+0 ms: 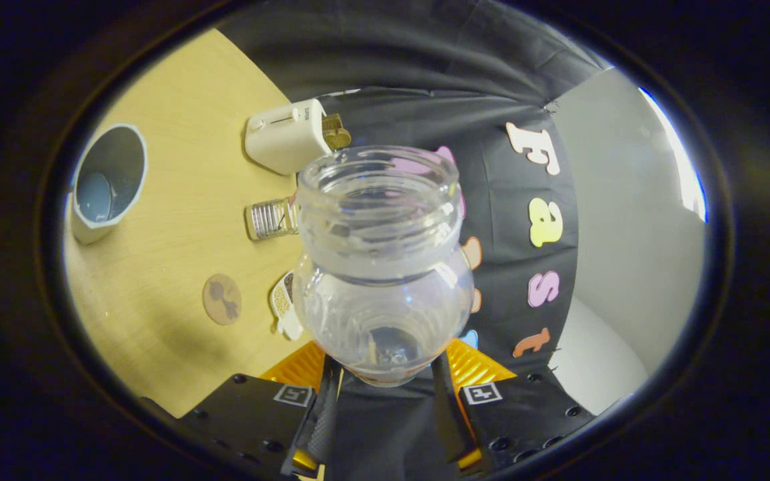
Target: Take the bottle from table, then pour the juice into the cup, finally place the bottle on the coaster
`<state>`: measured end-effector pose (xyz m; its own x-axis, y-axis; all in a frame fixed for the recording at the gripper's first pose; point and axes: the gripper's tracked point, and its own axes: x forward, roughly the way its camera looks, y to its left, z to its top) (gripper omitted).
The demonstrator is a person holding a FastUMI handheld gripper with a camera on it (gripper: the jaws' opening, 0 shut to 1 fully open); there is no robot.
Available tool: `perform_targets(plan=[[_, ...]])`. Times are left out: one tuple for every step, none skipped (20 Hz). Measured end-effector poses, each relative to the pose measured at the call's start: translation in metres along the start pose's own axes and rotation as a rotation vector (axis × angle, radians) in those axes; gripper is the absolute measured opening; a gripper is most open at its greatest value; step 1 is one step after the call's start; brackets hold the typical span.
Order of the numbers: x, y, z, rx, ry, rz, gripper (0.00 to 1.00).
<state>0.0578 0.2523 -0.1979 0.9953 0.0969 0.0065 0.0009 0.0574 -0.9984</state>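
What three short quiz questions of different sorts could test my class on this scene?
1. True or false: the bottle has a cap on.
2. Which lies nearer the fingers: A) the coaster or B) the cup?
3. Fill in: the gripper is shut on the ____.

Key: 1 false, the mouth is open. 2 A. 3 bottle, held between both fingers above the table.

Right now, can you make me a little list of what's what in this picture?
held: clear bottle, open mouth, between the fingers of the hand-held gripper
gripper: shut on the bottle
view: rolled sideways, table stands on edge
cup: grey cup, on the table
coaster: round brown coaster, bare
others: white box, small ribbed jar
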Motion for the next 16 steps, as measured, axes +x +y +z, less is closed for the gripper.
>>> perform_targets(plan=[[0.0, -0.001, 0.003, -0.006, -0.007, -0.001, 0.67], [0.002, -0.002, 0.006, -0.014, -0.017, -0.007, 0.67], [0.003, -0.005, 0.01, -0.022, -0.029, -0.013, 0.67], [0.006, -0.006, 0.013, -0.027, -0.039, -0.016, 0.66], [0.005, -0.008, 0.017, -0.03, -0.047, -0.018, 0.66], [0.007, -0.009, 0.019, -0.037, -0.054, -0.022, 0.66], [0.008, -0.013, 0.022, -0.048, -0.062, -0.032, 0.66], [0.009, -0.016, 0.026, -0.059, -0.074, -0.04, 0.66], [0.009, -0.019, 0.029, -0.067, -0.083, -0.046, 0.66], [0.011, -0.019, 0.03, -0.072, -0.09, -0.046, 0.66], [0.01, -0.019, 0.032, -0.077, -0.096, -0.05, 0.66], [0.012, -0.021, 0.033, -0.082, -0.102, -0.054, 0.66], [0.013, -0.022, 0.035, -0.085, -0.106, -0.054, 0.66], [0.014, -0.022, 0.035, -0.087, -0.109, -0.057, 0.66], [0.014, -0.024, 0.036, -0.09, -0.111, -0.061, 0.66], [0.016, -0.025, 0.037, -0.096, -0.115, -0.069, 0.66]])
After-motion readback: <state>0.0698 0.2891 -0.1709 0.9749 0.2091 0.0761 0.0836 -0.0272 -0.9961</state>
